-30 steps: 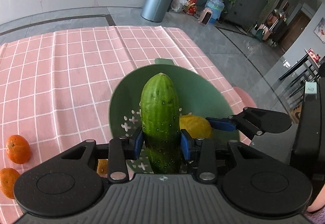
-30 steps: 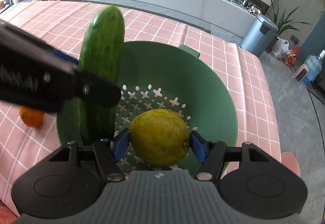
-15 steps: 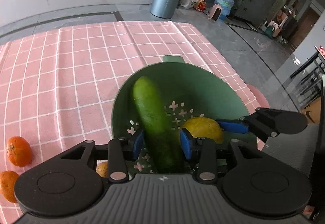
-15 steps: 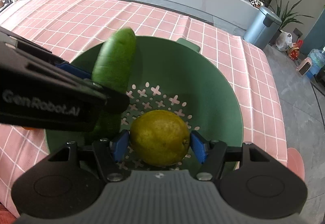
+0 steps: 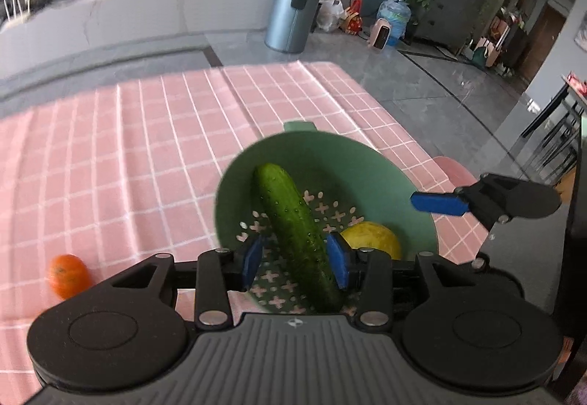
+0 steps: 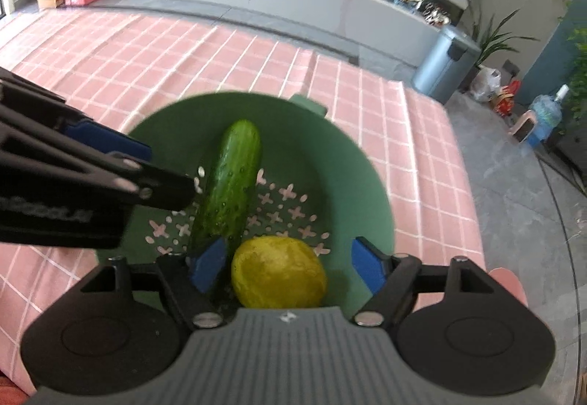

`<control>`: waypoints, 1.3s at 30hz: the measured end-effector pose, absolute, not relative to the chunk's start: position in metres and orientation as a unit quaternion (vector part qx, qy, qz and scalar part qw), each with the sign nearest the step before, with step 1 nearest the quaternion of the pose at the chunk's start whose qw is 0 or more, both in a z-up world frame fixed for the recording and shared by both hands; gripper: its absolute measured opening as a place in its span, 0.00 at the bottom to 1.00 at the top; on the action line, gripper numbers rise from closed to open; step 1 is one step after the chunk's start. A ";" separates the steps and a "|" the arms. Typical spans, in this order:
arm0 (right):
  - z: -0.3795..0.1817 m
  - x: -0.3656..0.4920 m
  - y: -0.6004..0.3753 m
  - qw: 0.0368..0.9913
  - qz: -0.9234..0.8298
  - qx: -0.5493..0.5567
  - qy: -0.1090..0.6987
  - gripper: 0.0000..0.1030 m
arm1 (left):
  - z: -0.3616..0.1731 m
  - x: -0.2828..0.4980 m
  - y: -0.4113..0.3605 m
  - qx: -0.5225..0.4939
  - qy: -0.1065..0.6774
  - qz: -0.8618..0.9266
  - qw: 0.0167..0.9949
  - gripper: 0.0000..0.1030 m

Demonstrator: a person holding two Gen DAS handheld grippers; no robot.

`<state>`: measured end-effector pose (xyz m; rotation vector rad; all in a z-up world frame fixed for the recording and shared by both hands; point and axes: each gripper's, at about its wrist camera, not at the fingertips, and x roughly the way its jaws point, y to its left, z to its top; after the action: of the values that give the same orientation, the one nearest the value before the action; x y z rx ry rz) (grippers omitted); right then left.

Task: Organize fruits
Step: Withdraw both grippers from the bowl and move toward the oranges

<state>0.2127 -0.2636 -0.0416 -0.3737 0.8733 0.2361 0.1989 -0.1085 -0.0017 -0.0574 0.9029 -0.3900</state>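
Note:
A green cucumber [image 5: 290, 218] lies tilted in the green colander [image 5: 367, 163], its far end against the wall. My left gripper [image 5: 295, 260] hovers over its near end. The jaws are opening, with a gap at the left pad, and nothing is gripped. Beside the cucumber, a yellow lemon [image 6: 279, 276] rests on the colander floor [image 6: 293, 207]. Around the lemon my right gripper [image 6: 288, 267] is opening, both blue pads clear of the fruit. In the left wrist view the lemon [image 5: 370, 240] shows partly behind my right finger.
An orange [image 5: 68, 274] sits on the pink checked tablecloth [image 5: 146, 148] to the left of the colander. The table edge runs close to the colander's right, with grey floor beyond. A pink stool [image 6: 508, 280] stands beside that edge.
The cucumber went from upright in my left grip to lying in the colander. My left jaws widened. My right jaws spread off the lemon. Both grippers drew back and up a little.

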 end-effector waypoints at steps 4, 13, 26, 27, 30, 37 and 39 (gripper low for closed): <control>-0.026 0.194 -0.260 0.898 0.105 -0.163 0.396 0.74 | 0.018 0.177 -0.100 -0.009 0.413 -0.184 0.892 0.48; -0.004 0.145 -0.242 0.922 0.110 -0.097 0.358 0.82 | 0.039 0.133 -0.072 -0.001 0.410 -0.172 0.896 0.50; -0.020 0.090 -0.201 0.915 0.146 -0.020 0.375 0.92 | 0.027 0.093 -0.017 0.018 0.442 -0.132 0.887 0.54; -0.023 0.087 -0.198 0.915 0.144 -0.015 0.377 0.92 | 0.024 0.090 -0.012 0.016 0.444 -0.133 0.886 0.54; -0.032 0.082 -0.187 0.909 0.147 -0.005 0.390 0.92 | 0.014 0.081 0.001 0.007 0.450 -0.139 0.882 0.54; -0.050 0.077 -0.161 0.895 0.164 -0.022 0.414 0.89 | -0.008 0.066 0.036 -0.035 0.468 -0.139 0.872 0.55; -0.056 0.076 -0.156 0.891 0.168 -0.023 0.421 0.87 | -0.014 0.063 0.043 -0.049 0.478 -0.144 0.865 0.55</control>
<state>0.0762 -0.1560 -0.0565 -0.0484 0.8746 0.3481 0.0633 0.0425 -0.0140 -0.1037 1.0022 -0.3015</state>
